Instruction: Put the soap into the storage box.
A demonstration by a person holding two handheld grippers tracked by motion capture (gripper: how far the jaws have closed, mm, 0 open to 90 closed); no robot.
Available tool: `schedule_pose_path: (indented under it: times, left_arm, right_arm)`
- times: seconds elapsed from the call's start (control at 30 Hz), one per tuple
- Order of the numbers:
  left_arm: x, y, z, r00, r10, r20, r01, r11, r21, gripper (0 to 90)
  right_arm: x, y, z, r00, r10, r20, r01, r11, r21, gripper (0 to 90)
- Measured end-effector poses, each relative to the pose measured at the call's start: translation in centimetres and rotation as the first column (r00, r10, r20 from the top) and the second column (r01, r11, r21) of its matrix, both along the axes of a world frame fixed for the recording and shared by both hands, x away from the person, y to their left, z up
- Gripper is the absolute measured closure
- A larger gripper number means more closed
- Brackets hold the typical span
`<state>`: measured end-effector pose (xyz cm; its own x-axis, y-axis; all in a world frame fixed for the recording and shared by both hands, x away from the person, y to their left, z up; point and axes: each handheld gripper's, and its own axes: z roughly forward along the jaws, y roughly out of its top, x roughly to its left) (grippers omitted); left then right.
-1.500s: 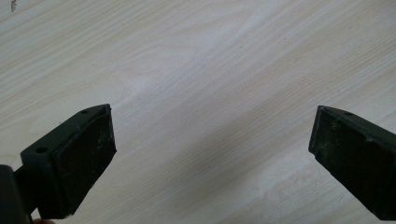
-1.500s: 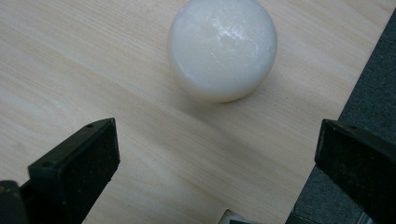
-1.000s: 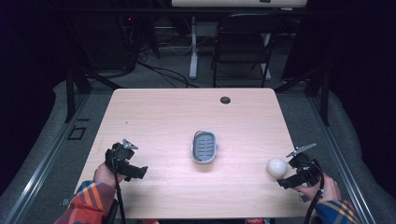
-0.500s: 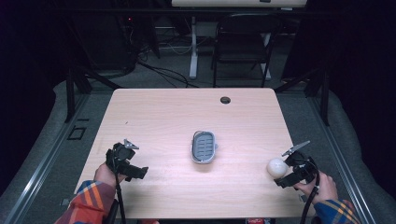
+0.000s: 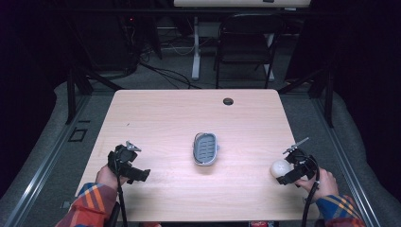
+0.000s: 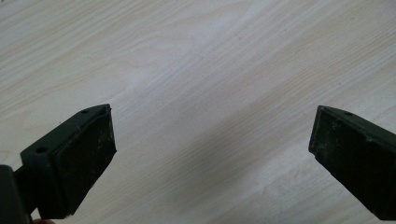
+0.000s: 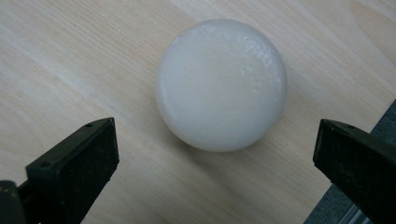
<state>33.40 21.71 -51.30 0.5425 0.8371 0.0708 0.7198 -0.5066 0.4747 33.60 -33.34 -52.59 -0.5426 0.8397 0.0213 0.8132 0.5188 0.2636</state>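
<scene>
Grey tray [image 5: 205,149], long axis front-to-back.

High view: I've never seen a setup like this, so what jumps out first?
A white round soap bar lies near the table's right edge, just ahead of the open right tongs. A grey soap dish sits at the table's centre. The left tongs gape over bare wood.

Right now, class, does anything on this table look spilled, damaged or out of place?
Nothing stands out. The grey tray lies flat mid-table, and the white round soap sits whole near the right edge, just ahead of the open right gripper.
</scene>
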Motion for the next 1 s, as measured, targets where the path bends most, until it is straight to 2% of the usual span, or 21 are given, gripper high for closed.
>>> schedule_pose_path:
  times: [0.07, 0.1, 0.13, 0.17, 0.2, 0.3, 0.33, 0.4, 0.43, 0.47, 0.5, 0.77, 0.87, 0.93, 0.97, 1.0]
  left_arm:
    - [0.0, 0.0, 0.0, 1.0, 0.0, -0.001, 0.0, 1.0, 0.003, 0.5]
    - [0.0, 0.0, 0.0, 1.0, 0.001, -0.001, -0.001, 1.0, 0.002, 0.5]
    - [0.0, 0.0, 0.0, 1.0, 0.001, -0.001, -0.001, 1.0, 0.002, 0.5]
    - [0.0, 0.0, 0.0, 1.0, 0.0, -0.001, 0.0, 1.0, 0.003, 0.5]
    - [0.0, 0.0, 0.0, 1.0, -0.001, -0.002, 0.001, 1.0, 0.002, 0.5]
    - [0.0, 0.0, 0.0, 1.0, -0.002, -0.007, 0.003, 1.0, 0.003, 0.5]
    - [0.0, 0.0, 0.0, 1.0, -0.001, -0.002, 0.001, 1.0, 0.001, 0.4]
    - [0.0, 0.0, 0.0, 1.0, -0.003, -0.004, 0.003, 1.0, -0.004, 0.3]
    - [0.0, 0.0, 0.0, 1.0, -0.003, -0.004, 0.003, 1.0, -0.005, 0.2]
    - [0.0, 0.0, 0.0, 1.0, -0.004, -0.005, 0.004, 1.0, -0.005, 0.2]
    - [0.0, 0.0, 0.0, 1.0, -0.003, -0.004, 0.003, 1.0, -0.005, 0.2]
    - [0.1, 0.0, -0.1, 1.0, -0.002, -0.004, 0.002, 1.0, 0.0, 0.2]
    - [0.1, 0.0, 0.0, 1.0, -0.003, -0.007, 0.003, 1.0, 0.0, 0.2]
    - [0.1, 0.0, 0.0, 1.0, -0.004, -0.009, 0.004, 1.0, 0.001, 0.2]
    - [0.0, 0.0, -0.1, 1.0, 0.001, -0.003, -0.001, 1.0, 0.002, 0.2]
    - [0.1, 0.0, -0.1, 1.0, 0.001, -0.004, -0.001, 1.0, 0.001, 0.2]
  right_arm:
    - [0.4, 0.2, -0.1, 1.0, 0.001, -0.001, -0.001, 1.0, -0.02, 0.0]
    - [0.4, 0.4, -0.3, 0.9996, -0.026, 0.014, 0.025, 1.0, 0.011, 0.0]
    - [0.6, 0.4, -0.1, 1.0, 0.003, -0.003, -0.003, 1.0, -0.026, 0.0]
    - [0.7, 0.5, -0.1, 0.9999, 0.003, -0.012, -0.003, 1.0, -0.013, 0.0]
    - [0.8, 0.6, -0.2, 0.9999, 0.009, -0.011, -0.009, 0.999, -0.034, 0.0]
    - [0.8, 0.7, -0.3, 1.0, 0.003, -0.007, -0.003, 1.0, -0.027, 0.4]
    - [1.0, 0.7, -0.2, 0.9998, 0.015, -0.012, -0.015, 0.999, -0.041, 0.7]
    - [1.1, 0.8, -0.3, 0.9998, 0.019, -0.012, -0.019, 0.999, -0.037, 2.3]
    - [1.0, 1.0, -0.5, 1.0, 0.001, 0.0, -0.001, 1.0, -0.018, 2.3]
    - [1.3, 1.0, -0.3, 0.9996, 0.022, -0.016, -0.022, 0.999, -0.04, 2.4]
    - [1.3, 1.1, -0.3, 0.9997, 0.021, -0.015, -0.022, 0.999, -0.043, 2.7]
    - [1.8, 1.7, -0.7, 0.9992, 0.029, -0.027, -0.03, 0.999, -0.043, 13.8]
    - [2.0, 1.8, -0.8, 0.9992, 0.029, -0.027, -0.031, 0.998, -0.05, 14.0]
    - [2.1, 2.0, -0.9, 0.9997, 0.009, -0.025, -0.01, 0.999, -0.035, 16.1]
    - [2.4, 2.1, -0.9, 0.9994, 0.013, -0.033, -0.015, 0.998, -0.058, 16.7]
    - [2.6, 2.0, -0.7, 0.9974, 0.04, -0.06, -0.045, 0.995, -0.089, 16.8]
